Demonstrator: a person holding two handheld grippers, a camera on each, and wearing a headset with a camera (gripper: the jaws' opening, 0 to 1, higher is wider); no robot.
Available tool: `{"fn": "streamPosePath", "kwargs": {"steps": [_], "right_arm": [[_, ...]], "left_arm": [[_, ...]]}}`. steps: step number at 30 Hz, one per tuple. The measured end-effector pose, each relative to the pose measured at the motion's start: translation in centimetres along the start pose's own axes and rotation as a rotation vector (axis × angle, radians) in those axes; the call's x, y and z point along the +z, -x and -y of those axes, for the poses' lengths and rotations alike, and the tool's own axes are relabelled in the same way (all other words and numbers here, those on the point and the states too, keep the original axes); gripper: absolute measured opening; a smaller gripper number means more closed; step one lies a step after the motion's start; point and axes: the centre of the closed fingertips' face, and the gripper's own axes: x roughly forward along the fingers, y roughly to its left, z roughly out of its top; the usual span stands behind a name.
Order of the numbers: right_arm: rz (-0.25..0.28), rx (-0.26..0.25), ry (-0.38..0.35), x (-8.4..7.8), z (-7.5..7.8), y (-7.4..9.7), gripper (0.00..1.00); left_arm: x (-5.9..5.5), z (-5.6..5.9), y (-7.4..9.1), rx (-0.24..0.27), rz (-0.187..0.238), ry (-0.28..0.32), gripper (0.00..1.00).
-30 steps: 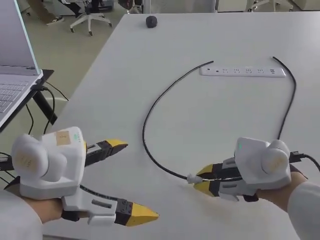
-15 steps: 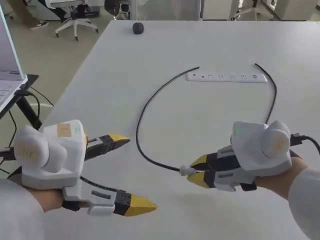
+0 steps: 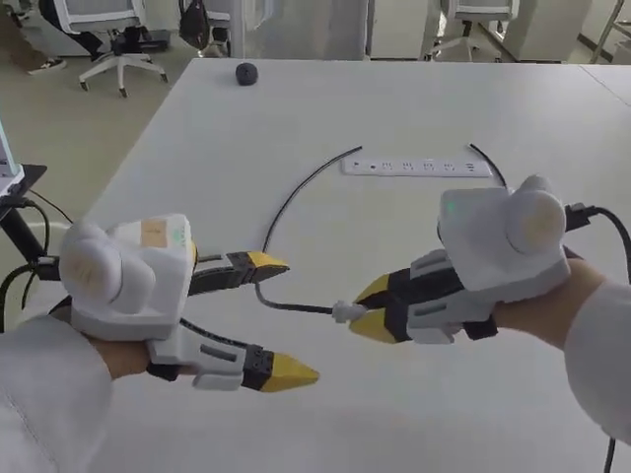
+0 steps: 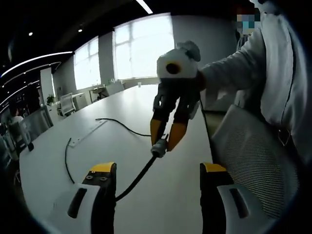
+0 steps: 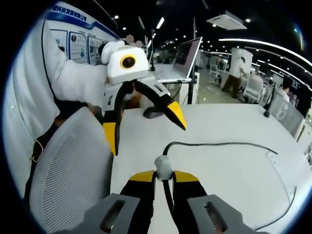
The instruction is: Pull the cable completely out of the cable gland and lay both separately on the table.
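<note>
Right gripper [image 3: 363, 311]: closed narrow on the gland [image 3: 344, 313], which is pinched at the very tips, on the near side of the strip [image 3: 409, 168] and well short of it.
Left gripper [image 3: 301, 318]: spread wide, with nothing gripped; the cable [image 4: 136, 176] is seen running between its jaws, untouched.
Cable: seated in the gland at one end; from there it is led past the left gripper and curved away over the table [image 3: 394, 414], its free end laid just beside one end of the strip.
Gland height: judged to be lifted a little off the table.
Step in hand: the cable is to be clamped by the left gripper.
How it is best done: the cable should be caught close to the gland, squarely between the pads. The pull should be made straight along the gland's axis with the gland held firm, so that nothing is kinked.
Count: two grippers, one cable, one gland, one strip, and one small dark object [image 3: 245, 72] beyond the strip.
</note>
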Motion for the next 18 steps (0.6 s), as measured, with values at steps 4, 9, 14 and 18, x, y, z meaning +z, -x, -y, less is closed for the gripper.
{"fn": "streamPosePath", "kwargs": {"steps": [4, 9, 14, 18], "right_arm": [[0.008, 0.028, -0.008, 0.8, -0.3, 0.4, 0.08], [0.009, 0.044, -0.022, 0.9, 0.1, 0.5, 0.08], [0.007, 0.062, -0.038, 1.0, -0.1, 0.4, 0.08], [0.015, 0.076, -0.049, 1.1, -0.2, 0.5, 0.08]], "left_arm": [[0.6, -0.2, -0.4, -0.037, 0.012, -0.048, 0.51], [1.7, -0.3, -0.8, -0.092, 0.078, -0.083, 0.36], [1.8, -0.7, -1.3, -0.103, 0.088, -0.099, 0.27], [1.9, -0.2, -1.6, -0.124, 0.076, -0.114, 0.27]]}}
